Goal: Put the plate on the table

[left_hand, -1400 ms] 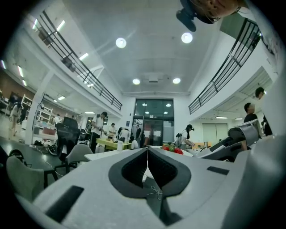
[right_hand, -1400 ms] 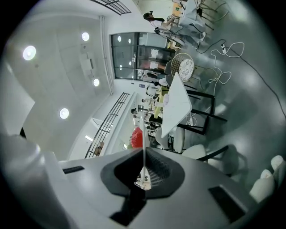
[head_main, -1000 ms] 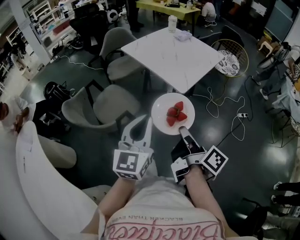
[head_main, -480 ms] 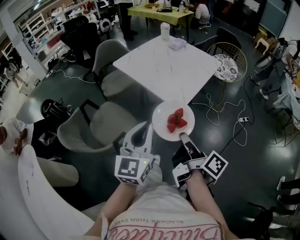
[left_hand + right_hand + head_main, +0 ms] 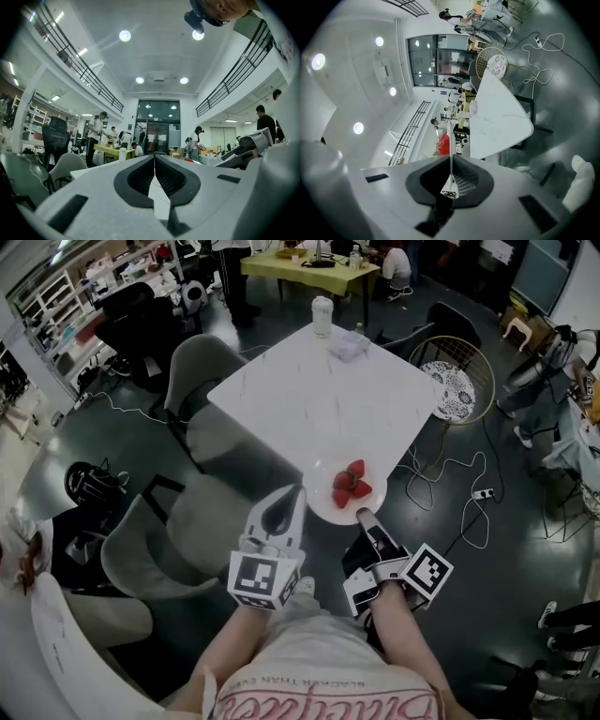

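Note:
A white plate carrying three strawberries hangs at the near corner of the white square table, its far rim overlapping the tabletop edge. My right gripper is shut on the plate's near rim. In the right gripper view the plate shows edge-on between the jaws, with a strawberry beside it and the table beyond. My left gripper is shut on nothing, just left of the plate. Its own view shows the closed jaws pointing at the room.
A lidded cup and a crumpled cloth lie at the table's far side. Grey chairs stand left of it. A wire chair with a patterned cushion is on the right, with cables on the floor.
Both grippers and the plate have come closer to the table. The plate, earlier over the dark floor, now reaches the table's near corner. Both grips are unchanged.

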`<state>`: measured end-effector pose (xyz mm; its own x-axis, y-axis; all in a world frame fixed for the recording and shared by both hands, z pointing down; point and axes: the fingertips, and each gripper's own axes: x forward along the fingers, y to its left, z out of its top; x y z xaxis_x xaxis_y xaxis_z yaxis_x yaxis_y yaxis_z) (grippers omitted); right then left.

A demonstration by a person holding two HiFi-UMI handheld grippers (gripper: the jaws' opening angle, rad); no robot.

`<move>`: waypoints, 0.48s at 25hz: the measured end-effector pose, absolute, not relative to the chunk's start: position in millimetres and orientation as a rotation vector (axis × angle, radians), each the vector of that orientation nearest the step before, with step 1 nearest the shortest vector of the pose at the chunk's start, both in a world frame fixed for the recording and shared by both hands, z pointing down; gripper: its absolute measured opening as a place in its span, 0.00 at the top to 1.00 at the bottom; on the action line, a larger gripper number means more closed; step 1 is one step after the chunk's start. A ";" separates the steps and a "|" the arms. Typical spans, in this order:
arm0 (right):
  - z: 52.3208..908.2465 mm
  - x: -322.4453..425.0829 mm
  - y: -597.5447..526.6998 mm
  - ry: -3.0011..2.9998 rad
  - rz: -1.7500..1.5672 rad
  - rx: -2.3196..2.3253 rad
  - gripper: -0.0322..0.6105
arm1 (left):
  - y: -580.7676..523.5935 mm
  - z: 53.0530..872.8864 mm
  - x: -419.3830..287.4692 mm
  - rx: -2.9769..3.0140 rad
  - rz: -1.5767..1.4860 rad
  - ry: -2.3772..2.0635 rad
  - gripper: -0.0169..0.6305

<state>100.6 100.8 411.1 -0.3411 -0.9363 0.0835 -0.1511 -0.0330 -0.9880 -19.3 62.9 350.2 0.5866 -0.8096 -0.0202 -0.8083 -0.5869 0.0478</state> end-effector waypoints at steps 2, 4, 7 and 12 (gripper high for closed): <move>414.2 97.6 85.8 1.556 -1.440 -1.178 0.94 | 48.2 354.9 -21.0 2.768 -0.066 -1.405 0.96; 416.5 92.9 64.2 1.561 -1.440 -1.187 0.94 | 25.9 358.2 -25.7 2.765 -0.068 -1.402 0.96; 419.2 85.4 32.0 1.560 -1.448 -1.201 0.94 | -7.4 361.9 -34.7 2.750 -0.075 -1.397 0.96; 420.3 78.0 4.6 1.563 -1.457 -1.223 0.94 | -36.0 365.8 -45.6 2.719 -0.094 -1.397 0.96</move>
<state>78.0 4.6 420.3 -0.3394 -0.9325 0.1237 -0.1887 -0.0613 -0.9801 -45.6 -36.0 365.8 0.5816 -0.8133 -0.0168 -0.8081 -0.5800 0.1022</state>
